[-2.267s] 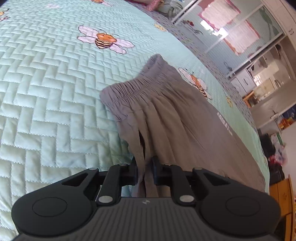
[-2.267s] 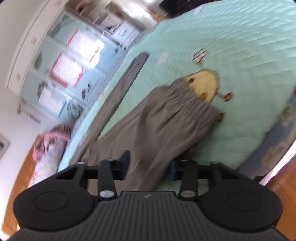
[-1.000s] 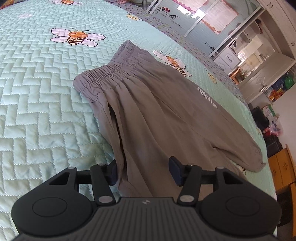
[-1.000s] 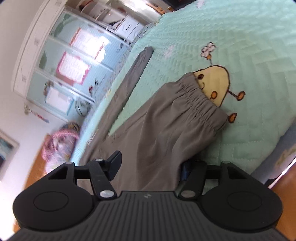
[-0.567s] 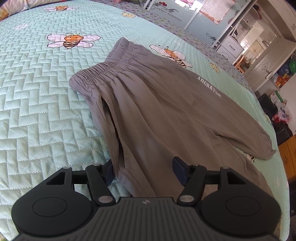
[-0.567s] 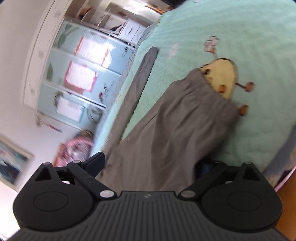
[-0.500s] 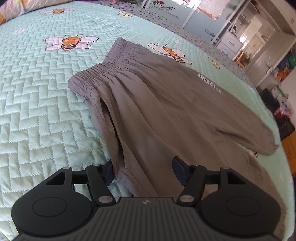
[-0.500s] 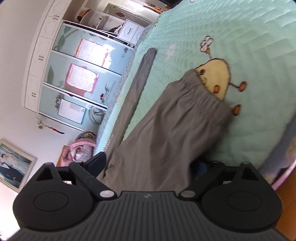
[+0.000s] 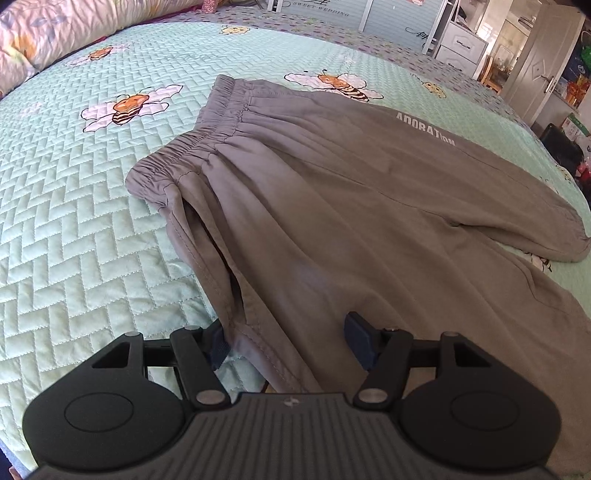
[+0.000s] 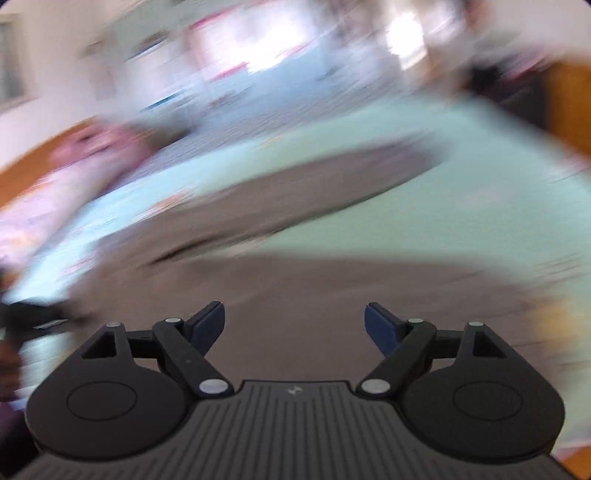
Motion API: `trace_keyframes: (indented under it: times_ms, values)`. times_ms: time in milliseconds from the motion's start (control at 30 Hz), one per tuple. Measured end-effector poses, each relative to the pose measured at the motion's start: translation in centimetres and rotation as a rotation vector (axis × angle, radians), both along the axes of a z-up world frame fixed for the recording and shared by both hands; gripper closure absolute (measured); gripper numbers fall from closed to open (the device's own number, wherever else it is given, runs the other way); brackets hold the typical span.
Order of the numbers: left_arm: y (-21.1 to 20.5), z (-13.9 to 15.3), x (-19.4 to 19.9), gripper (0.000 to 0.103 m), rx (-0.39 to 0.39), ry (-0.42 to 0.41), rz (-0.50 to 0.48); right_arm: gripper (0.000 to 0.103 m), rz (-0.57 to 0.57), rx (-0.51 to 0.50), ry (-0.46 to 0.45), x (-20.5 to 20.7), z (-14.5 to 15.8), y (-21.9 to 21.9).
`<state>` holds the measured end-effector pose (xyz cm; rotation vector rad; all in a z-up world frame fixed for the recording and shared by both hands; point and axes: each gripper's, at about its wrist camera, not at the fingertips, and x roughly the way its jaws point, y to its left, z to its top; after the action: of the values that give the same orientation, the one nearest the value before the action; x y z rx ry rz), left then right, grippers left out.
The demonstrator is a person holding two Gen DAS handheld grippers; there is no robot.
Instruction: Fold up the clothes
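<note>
Grey trousers (image 9: pixel 332 192) with an elastic waistband and white lettering lie spread on the mint quilted bedspread (image 9: pixel 74 221). My left gripper (image 9: pixel 286 338) is open low over the near side seam. The cloth's edge runs between the two blue pads without being pinched. In the right wrist view everything is smeared by motion. My right gripper (image 10: pixel 295 317) is wide apart above the grey trousers (image 10: pixel 295 280), its jaws closing a little with nothing between them. The bedspread (image 10: pixel 461 206) shows beyond.
A floral pillow (image 9: pixel 44 33) lies at the bed's far left. White drawers (image 9: pixel 461 40) and a door (image 9: pixel 535 74) stand past the far edge. A dark blurred shape (image 10: pixel 33 314) sits at the left of the right wrist view.
The left gripper let go of the trouser edge and opened, and its view rolled a little. The right gripper opened wider, rolled and swung fast across the trousers, blurring its view.
</note>
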<state>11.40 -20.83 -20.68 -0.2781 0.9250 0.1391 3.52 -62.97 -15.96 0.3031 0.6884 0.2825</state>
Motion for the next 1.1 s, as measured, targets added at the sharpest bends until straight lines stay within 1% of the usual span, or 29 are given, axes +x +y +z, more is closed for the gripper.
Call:
trace_keyframes:
  times_ms: [33,67,100,167,200,233,267,300,333,400,433,467,500,567,600,633,667,700,767,833,900,967,1100]
  values:
    - [0.0,0.0,0.0,0.036,-0.001,0.002,-0.002,0.026,0.076,0.053,0.060,1.3,-1.1,1.2]
    - [0.0,0.0,0.1,0.036,-0.001,0.006,-0.006,0.030,0.116,0.064,0.105,2.1,-2.3,2.1]
    - [0.0,0.1,0.2,0.036,-0.003,0.011,-0.009,0.037,0.106,0.030,0.141,2.6,-3.3,2.6]
    - [0.1,0.1,0.4,0.036,-0.007,0.021,-0.015,0.061,0.052,0.000,0.170,2.8,-4.6,1.6]
    - [0.1,0.1,0.5,0.035,-0.009,0.026,-0.018,0.090,0.012,0.020,0.177,2.4,-4.7,0.4]
    - [0.1,0.1,0.5,0.035,-0.006,0.031,-0.023,0.103,-0.037,0.026,0.199,2.1,-4.7,-0.8]
    - [0.0,0.1,0.6,0.034,0.000,0.036,-0.030,0.103,-0.082,0.012,0.204,1.2,-4.5,-2.1]
    - [-0.1,0.1,0.7,0.034,0.006,0.041,-0.036,0.101,-0.107,-0.012,0.190,0.3,-4.0,-3.1]
    - [-0.2,0.1,0.8,0.034,0.012,0.046,-0.043,0.095,-0.130,-0.038,0.173,-0.6,-3.5,-4.0]
    - [-0.3,0.1,0.8,0.033,0.017,0.051,-0.045,0.091,-0.151,-0.138,0.137,-2.1,-2.1,-5.1]
    - [-0.4,0.1,0.8,0.033,0.020,0.052,-0.045,0.086,-0.147,-0.209,0.119,-3.1,-1.6,-5.2]
    - [-0.4,0.1,0.8,0.033,0.023,0.053,-0.044,0.083,-0.136,-0.278,0.096,-4.1,-1.1,-5.1]
    - [-0.5,0.1,0.9,0.032,0.026,0.054,-0.044,0.078,-0.121,-0.298,0.071,-4.8,-0.8,-5.1]
    - [-0.7,0.0,0.9,0.031,0.036,0.054,-0.043,0.074,-0.090,-0.330,0.020,-6.3,-0.2,-5.1]
    - [-0.8,0.0,0.9,0.031,0.042,0.054,-0.043,0.065,-0.084,-0.309,0.006,-6.2,-0.3,-4.9]
    - [-0.9,0.0,0.9,0.030,0.048,0.055,-0.044,0.050,-0.079,-0.284,-0.006,-6.0,-0.3,-4.6]
    - [-0.9,0.0,0.9,0.029,0.054,0.056,-0.044,0.045,-0.078,-0.247,0.020,-5.4,-0.9,-4.9]
    - [-1.0,0.0,0.9,0.029,0.058,0.058,-0.043,0.044,-0.095,-0.230,0.070,-4.9,-1.8,-5.4]
    - [-1.0,0.0,1.0,0.029,0.063,0.062,-0.042,0.044,-0.131,-0.199,0.173,-3.8,-3.6,-6.4]
    - [-1.0,0.0,1.1,0.028,0.068,0.068,-0.043,0.046,-0.141,-0.146,0.146,-4.6,-4.0,-7.6]
    - [-1.2,0.0,1.2,0.027,0.079,0.075,-0.046,0.049,-0.174,-0.150,0.160,-5.1,-3.8,-8.4]
    - [-1.4,0.0,1.3,0.026,0.089,0.078,-0.048,0.049,-0.216,-0.174,0.173,-4.7,-3.2,-8.2]
    - [-1.8,-0.1,1.3,0.024,0.110,0.078,-0.050,0.046,-0.199,-0.174,0.085,-4.2,-2.3,-7.5]
